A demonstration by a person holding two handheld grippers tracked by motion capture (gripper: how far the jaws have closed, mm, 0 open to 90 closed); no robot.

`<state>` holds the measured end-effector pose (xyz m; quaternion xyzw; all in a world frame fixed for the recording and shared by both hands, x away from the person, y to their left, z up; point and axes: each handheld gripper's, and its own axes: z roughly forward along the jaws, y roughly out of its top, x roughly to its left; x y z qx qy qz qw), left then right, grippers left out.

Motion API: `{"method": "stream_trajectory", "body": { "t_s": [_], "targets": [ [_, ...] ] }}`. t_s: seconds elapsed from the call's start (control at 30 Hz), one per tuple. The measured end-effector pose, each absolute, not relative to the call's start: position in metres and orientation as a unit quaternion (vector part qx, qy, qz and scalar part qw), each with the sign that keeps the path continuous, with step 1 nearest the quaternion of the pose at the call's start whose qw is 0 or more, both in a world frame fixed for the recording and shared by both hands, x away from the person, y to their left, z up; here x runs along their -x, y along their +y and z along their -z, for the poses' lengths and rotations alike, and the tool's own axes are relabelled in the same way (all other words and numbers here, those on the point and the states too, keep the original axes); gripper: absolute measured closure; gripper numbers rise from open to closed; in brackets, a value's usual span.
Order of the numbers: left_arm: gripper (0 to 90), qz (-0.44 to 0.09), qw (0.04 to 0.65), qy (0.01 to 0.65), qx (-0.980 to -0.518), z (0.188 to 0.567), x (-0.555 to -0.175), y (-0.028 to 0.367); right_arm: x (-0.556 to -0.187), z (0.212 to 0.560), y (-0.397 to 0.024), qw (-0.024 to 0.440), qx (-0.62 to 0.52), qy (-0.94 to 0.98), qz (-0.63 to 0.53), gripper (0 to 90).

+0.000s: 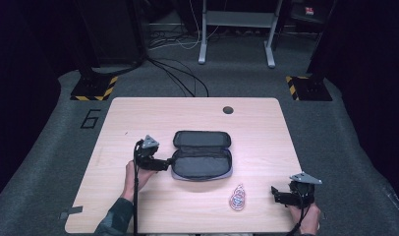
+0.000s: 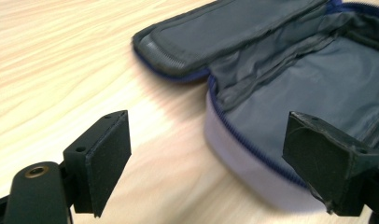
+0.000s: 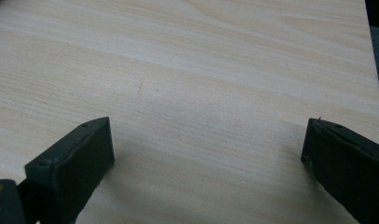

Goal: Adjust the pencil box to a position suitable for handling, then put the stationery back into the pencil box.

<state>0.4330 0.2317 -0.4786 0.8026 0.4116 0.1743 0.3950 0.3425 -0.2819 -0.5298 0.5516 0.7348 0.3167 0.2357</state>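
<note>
A light wooden bench (image 1: 138, 123) carries an unzipped pencil case (image 1: 202, 155) lying open near its middle, the lid flap folded back toward the far edge and the grey-lined tray toward the near edge. The left tongs (image 1: 169, 162) sit at the case's left end, held by the person's left hand (image 1: 133, 176), which comes in from the near edge. In the left gripper view the left tongs (image 2: 206, 156) stand wide apart, one jaw over bare wood beside the case and the other over the grey lining, with the pale outer wall and blue zip of the pencil case (image 2: 290, 93) between them; whether either jaw touches the fabric cannot be told. A small red and white teardrop-shaped tag (image 1: 237, 197) lies flat close to the near edge, apart from the case, between it and the right tongs (image 1: 274, 192). Those are held low by the right hand (image 1: 308, 216) near the near right corner. In the right gripper view the right tongs (image 3: 208, 149) are spread wide over bare bench (image 3: 201, 70), gripping nothing.
</note>
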Motion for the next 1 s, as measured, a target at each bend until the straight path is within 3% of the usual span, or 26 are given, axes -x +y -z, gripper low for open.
{"method": "stream_trajectory", "body": {
  "t_s": [0.33,0.67,1.0],
  "targets": [
    [10.3,-0.195,0.358,0.426,-0.808,0.489,-0.403,0.258,-0.342,0.53,-0.282,0.236,-0.552,0.735,-0.317,2.1],
    [11.2,-0.224,0.305,0.458,-0.804,0.519,-0.403,0.282,-0.342,0.53,-0.282,0.236,-0.552,0.734,-0.316,2.1],
    [5.6,-0.214,0.34,0.474,-0.783,0.53,-0.41,0.295,-0.342,0.53,-0.281,0.237,-0.557,0.731,-0.314,1.8]
  ]
}}
